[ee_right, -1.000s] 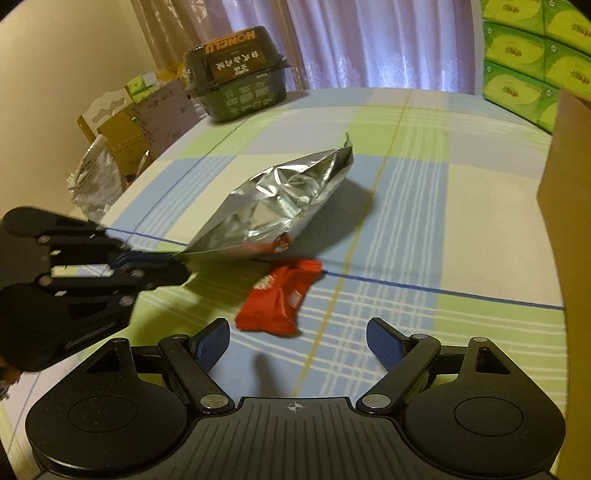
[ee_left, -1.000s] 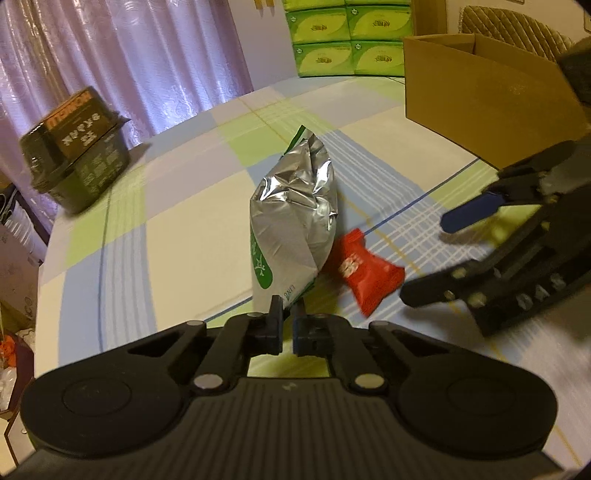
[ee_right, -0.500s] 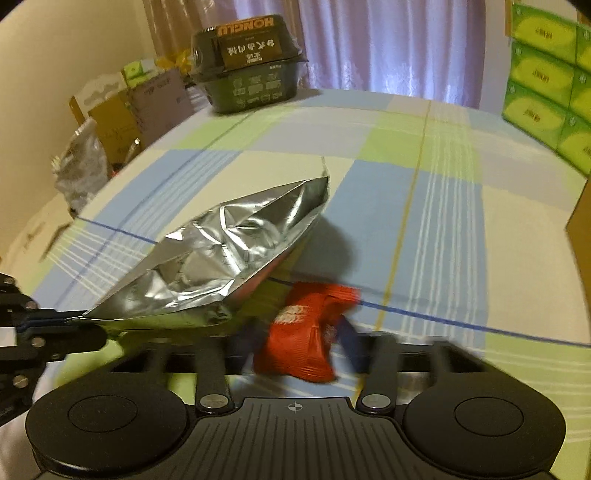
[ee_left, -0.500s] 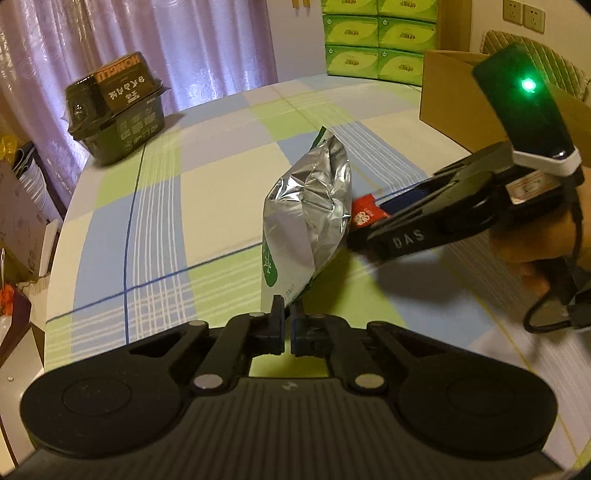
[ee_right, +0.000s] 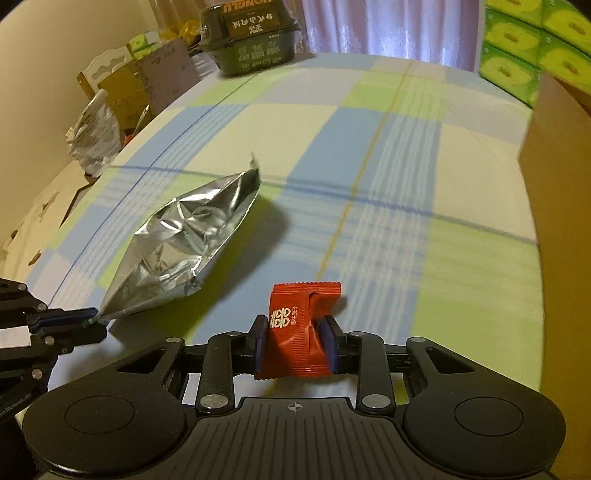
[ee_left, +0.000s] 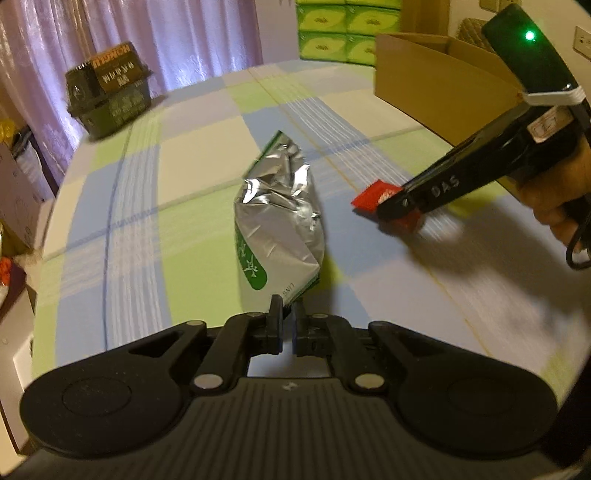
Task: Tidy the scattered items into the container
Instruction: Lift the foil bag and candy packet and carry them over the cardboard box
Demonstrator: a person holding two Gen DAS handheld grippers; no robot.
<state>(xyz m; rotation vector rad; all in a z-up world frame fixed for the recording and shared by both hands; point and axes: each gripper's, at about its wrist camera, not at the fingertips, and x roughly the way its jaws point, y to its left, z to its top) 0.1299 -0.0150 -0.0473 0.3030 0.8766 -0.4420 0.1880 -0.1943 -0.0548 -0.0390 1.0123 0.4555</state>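
Our right gripper (ee_right: pixel 294 345) has just clamped the small red foil sachet (ee_right: pixel 299 332); our left gripper (ee_left: pixel 287 325) still pinches the crinkled silver pouch (ee_left: pixel 279 225). Both can go to the open cardboard box (ee_left: pixel 439 85) at the tabletop's far right edge.

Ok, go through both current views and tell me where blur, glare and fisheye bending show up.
Left wrist view: the tablecloth stripes smear with motion blur, the silver bag glints, and a green indicator light flares. Right wrist view: the red packet stays crisp while the cloth behind streaks; the table edge bows from fisheye, and the cardboard box is soft.
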